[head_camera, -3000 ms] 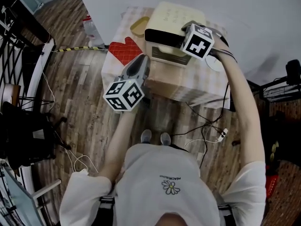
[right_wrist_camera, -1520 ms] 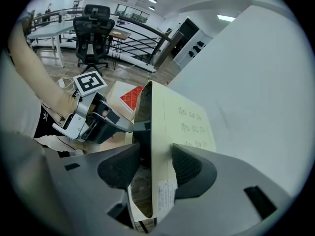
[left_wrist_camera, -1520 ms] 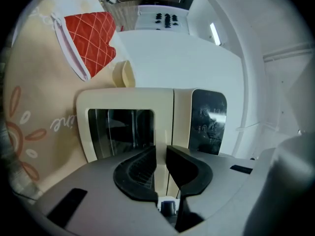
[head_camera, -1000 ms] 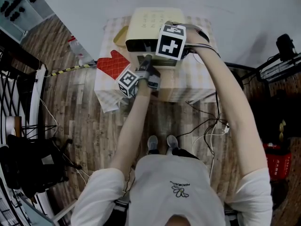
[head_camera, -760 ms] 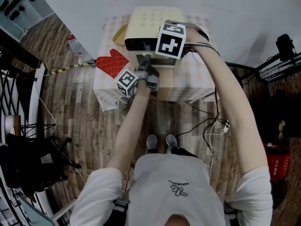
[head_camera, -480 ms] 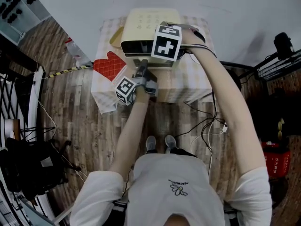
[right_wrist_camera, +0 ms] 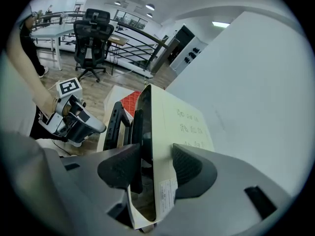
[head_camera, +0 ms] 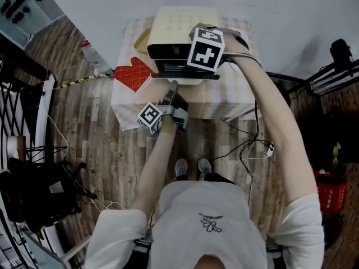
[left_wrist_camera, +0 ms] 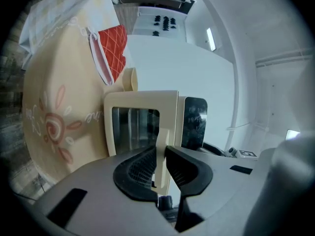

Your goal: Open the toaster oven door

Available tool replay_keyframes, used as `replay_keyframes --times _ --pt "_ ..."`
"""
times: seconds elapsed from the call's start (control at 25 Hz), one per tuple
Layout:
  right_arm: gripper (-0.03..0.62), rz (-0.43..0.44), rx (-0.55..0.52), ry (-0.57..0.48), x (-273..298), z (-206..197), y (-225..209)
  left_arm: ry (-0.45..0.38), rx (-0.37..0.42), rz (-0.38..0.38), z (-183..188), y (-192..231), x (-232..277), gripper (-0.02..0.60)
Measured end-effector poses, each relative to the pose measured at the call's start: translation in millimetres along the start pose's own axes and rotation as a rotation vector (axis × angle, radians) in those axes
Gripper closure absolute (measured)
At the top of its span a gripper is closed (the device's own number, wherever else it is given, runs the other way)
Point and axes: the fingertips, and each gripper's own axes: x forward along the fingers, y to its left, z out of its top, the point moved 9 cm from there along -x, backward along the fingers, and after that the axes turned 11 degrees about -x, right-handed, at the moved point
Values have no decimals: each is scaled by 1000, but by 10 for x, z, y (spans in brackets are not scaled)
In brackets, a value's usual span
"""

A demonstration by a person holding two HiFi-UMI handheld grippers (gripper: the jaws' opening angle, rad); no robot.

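The door [left_wrist_camera: 135, 127] has swung out and down from the front of the oven [head_camera: 179, 24] over the last second; before that it stood nearly closed. Its handle [left_wrist_camera: 162, 136] sits between the jaws of the left tool [left_wrist_camera: 161, 152], which grasps it, though the jaws have just been easing open a little. That tool has drawn back toward the person. So the task looks largely done; whether the door is fully down I cannot tell. The right tool [right_wrist_camera: 155, 168] has kept its place, released, jaws wide astride the oven's top front edge, likely steadying it. The oven stands on the desk [head_camera: 224, 100], a red mitt [head_camera: 133, 74] beside it
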Motion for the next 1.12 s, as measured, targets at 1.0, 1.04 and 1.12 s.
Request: replay_keyframes --times 1.0,1.04,1.12 --pt "397 -13 33 -1 -30 9 36 51 125 130 23 -24 -153 485" --pt "397 -15 33 -2 -31 8 41 53 125 131 23 -17 -163 486" --pt "396 -19 37 -4 -27 4 43 53 119 132 28 1 -178 486"
